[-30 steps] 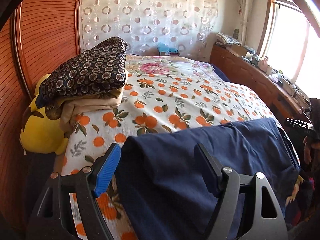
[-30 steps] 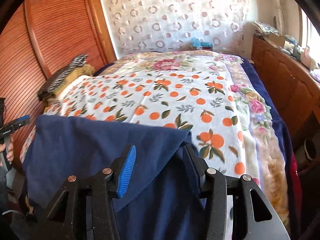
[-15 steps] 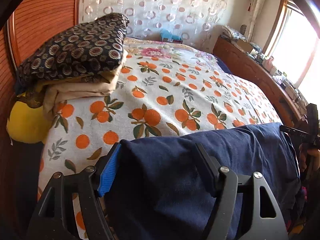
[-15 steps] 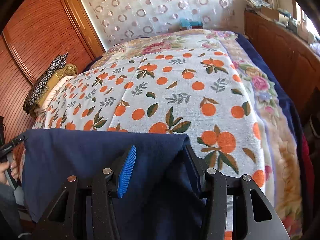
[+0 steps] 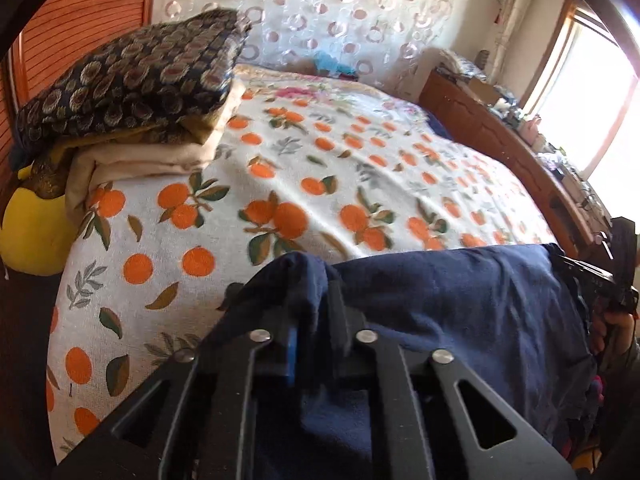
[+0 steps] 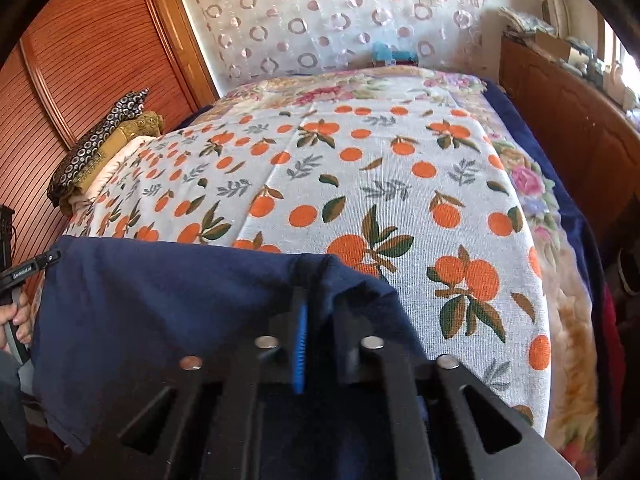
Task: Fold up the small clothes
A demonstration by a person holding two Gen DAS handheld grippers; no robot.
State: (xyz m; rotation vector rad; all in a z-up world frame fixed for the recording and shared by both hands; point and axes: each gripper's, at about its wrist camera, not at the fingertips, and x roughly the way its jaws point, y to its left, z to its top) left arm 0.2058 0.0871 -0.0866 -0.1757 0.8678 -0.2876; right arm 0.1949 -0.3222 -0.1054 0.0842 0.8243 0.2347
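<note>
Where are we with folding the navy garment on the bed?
Done: a stack of folded clothes sits at the bed's far left edge. In hand: the left gripper and right gripper are closing, each pinching a corner of the navy garment at the near edge. Left: no fold made in it yet.

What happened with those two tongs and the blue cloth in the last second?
Both tongs came down onto the near edge of the navy cloth and are closing on it: the left tongs and the right tongs each pinch a bunched fold that earlier lay loose between open fingers. The orange-print bedspread and the folded pile stayed put.
</note>
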